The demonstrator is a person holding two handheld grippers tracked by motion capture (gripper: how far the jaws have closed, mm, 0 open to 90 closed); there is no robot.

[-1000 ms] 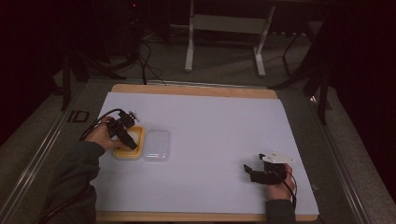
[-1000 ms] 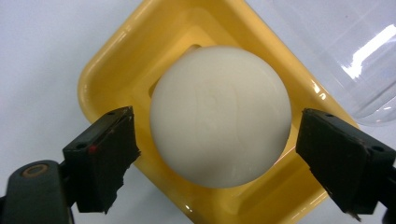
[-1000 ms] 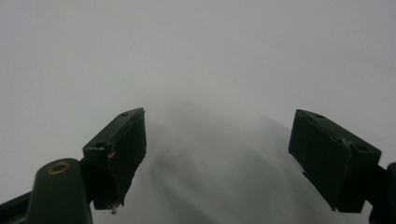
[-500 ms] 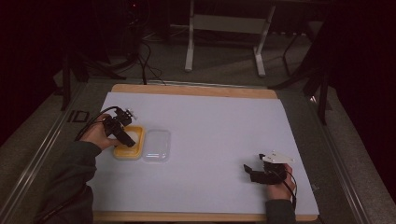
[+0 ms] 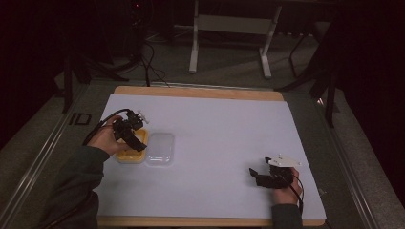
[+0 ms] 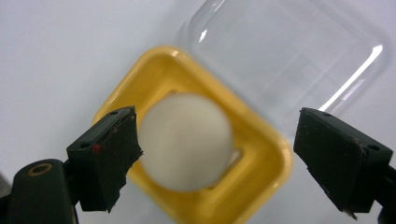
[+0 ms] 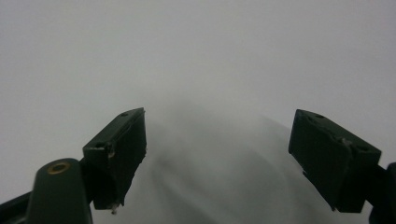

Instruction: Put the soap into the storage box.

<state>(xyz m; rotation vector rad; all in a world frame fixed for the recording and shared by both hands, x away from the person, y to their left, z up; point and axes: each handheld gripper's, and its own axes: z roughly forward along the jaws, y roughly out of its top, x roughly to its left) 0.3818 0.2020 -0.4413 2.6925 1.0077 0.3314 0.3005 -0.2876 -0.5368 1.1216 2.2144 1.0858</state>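
A yellow square container (image 5: 130, 153) (image 6: 261, 168) lies on the white table cover at the left, and a whitish ball (image 6: 185, 141) rests inside it. A clear plastic lid (image 5: 160, 149) (image 6: 285, 60) lies flat right beside the container. My left gripper (image 5: 135, 137) (image 6: 219, 154) hovers above the container, open, jaws wide either side of the ball without touching it. Near the table's front right, my right gripper (image 5: 254, 173) (image 7: 219, 154) is open over bare white surface, nothing between its jaws.
The white cover (image 5: 215, 138) spans the wooden table, whose front edge (image 5: 191, 222) runs along the bottom. A white metal stand (image 5: 229, 33) and cables (image 5: 148, 62) sit on the floor beyond the far edge.
My left gripper has lifted a little and drawn back toward the far left over the yellow container. The right gripper has stayed put.
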